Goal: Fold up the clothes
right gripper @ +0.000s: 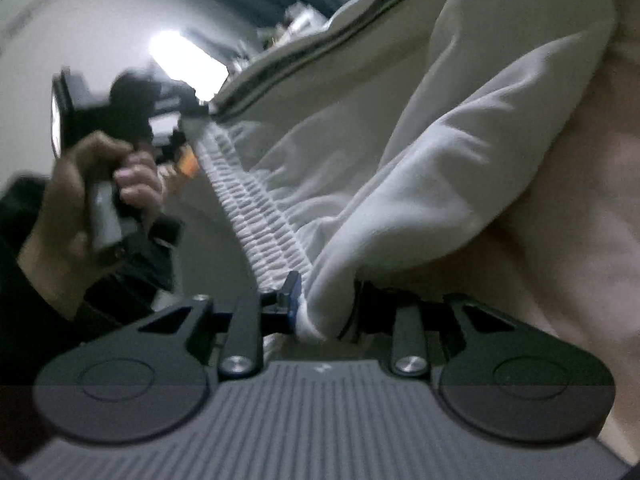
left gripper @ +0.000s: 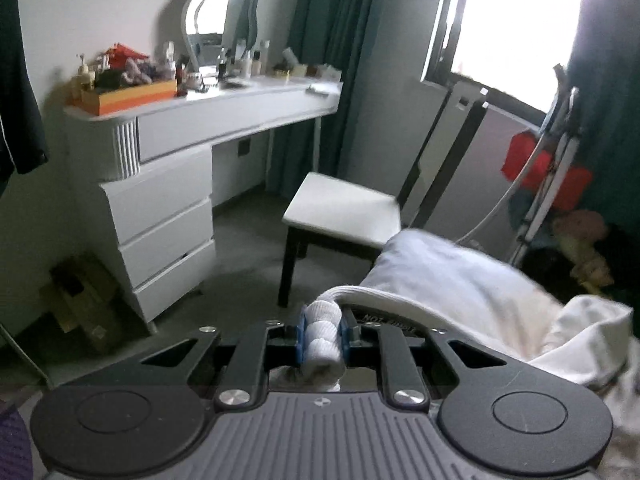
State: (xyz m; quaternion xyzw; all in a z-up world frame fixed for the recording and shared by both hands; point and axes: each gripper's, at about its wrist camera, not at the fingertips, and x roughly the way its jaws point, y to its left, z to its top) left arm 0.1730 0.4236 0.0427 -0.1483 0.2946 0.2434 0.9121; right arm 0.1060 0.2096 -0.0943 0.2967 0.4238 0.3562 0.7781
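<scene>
Left wrist view: your left tool [left gripper: 322,334] is clenched on the ribbed waistband [left gripper: 325,330] of a white garment [left gripper: 460,280], the elastic bunched into a roll between the blue pads [left gripper: 301,334]. From that grip the cloth runs off toward 3 o'clock in loose folds and fills the lower right of the frame. Past it, at 12 o'clock, a white-seated chair [left gripper: 344,210] stands on the grey floor [left gripper: 240,248]. At 10 o'clock a white counter [left gripper: 224,108] with drawers carries bottles, an orange box [left gripper: 128,98] and a mirror [left gripper: 216,4]. A bright window [left gripper: 516,28] sits at 1 o'clock, with dark curtains [left gripper: 332,60] beside it.

Right wrist view: your right tool [right gripper: 316,312] also grips the garment [right gripper: 400,184], pinching white cloth at the waistband's end, with one blue pad [right gripper: 294,292] showing against the fabric. The waistband [right gripper: 256,208] stretches taut from this grip toward 11 o'clock. There your left hand [right gripper: 80,200] holds the other tool [right gripper: 120,108], which is blurred. The rest of the garment hangs from 12 to 4 o'clock, close to the lens.
</scene>
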